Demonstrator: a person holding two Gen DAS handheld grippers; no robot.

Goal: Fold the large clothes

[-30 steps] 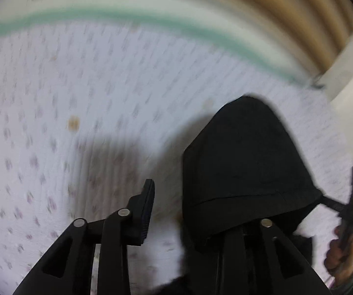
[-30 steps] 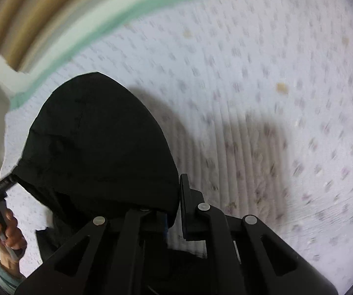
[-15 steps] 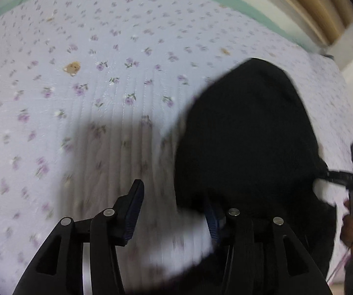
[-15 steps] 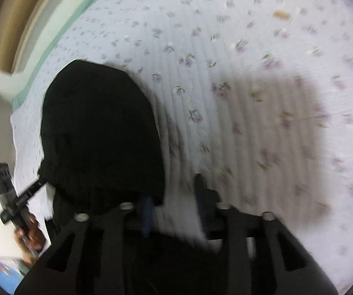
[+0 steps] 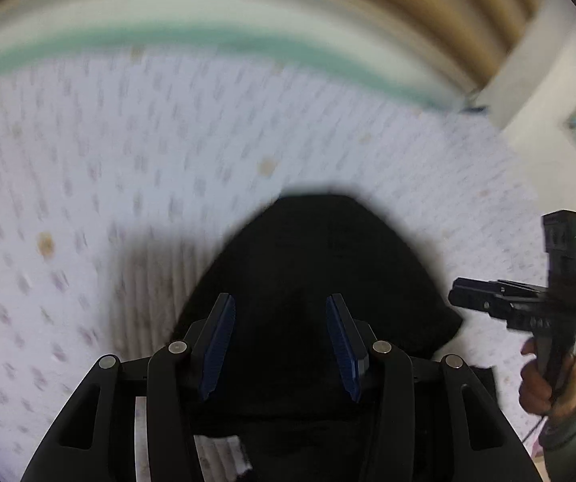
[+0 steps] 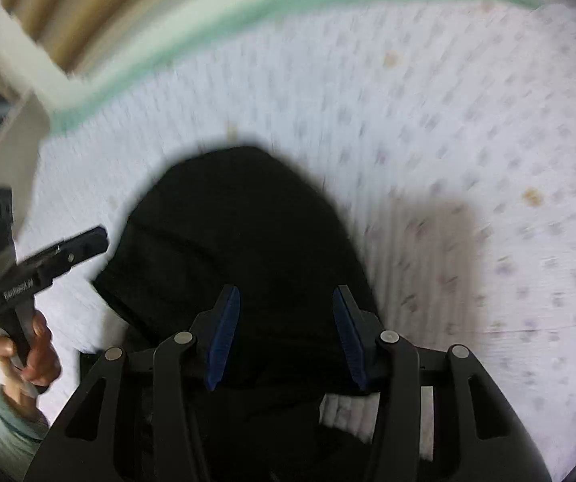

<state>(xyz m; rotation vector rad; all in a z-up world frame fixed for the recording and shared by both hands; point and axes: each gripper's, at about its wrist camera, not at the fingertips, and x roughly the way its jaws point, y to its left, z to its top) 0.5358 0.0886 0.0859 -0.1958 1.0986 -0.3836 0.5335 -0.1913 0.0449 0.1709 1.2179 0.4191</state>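
Black hooded garment (image 5: 328, 281), matte, hood rounded to a blunt point, lies flat on quilted floral bedsheet (image 5: 127, 160), lower centre of frame. Left tongs (image 5: 279, 345) apart above it, nothing clamped. Right tongs (image 6: 285, 335) opening, fabric below, unpinched.

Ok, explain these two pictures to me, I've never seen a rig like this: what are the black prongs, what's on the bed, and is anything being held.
No robot here: a person holds a hand tool in each hand. Each picture comes from a camera on one tool, looking along its two fingers. The prongs with blue pads are the left gripper and the right gripper. Each view also catches the other tool at its edge, gripped by a hand. Below lies a black hooded garment, hood outward, on a floral quilted bedspread. Nothing is held: the left fingers stand apart over the cloth, and the right ones are opening, their pads clear of it. Both pictures are motion-blurred.
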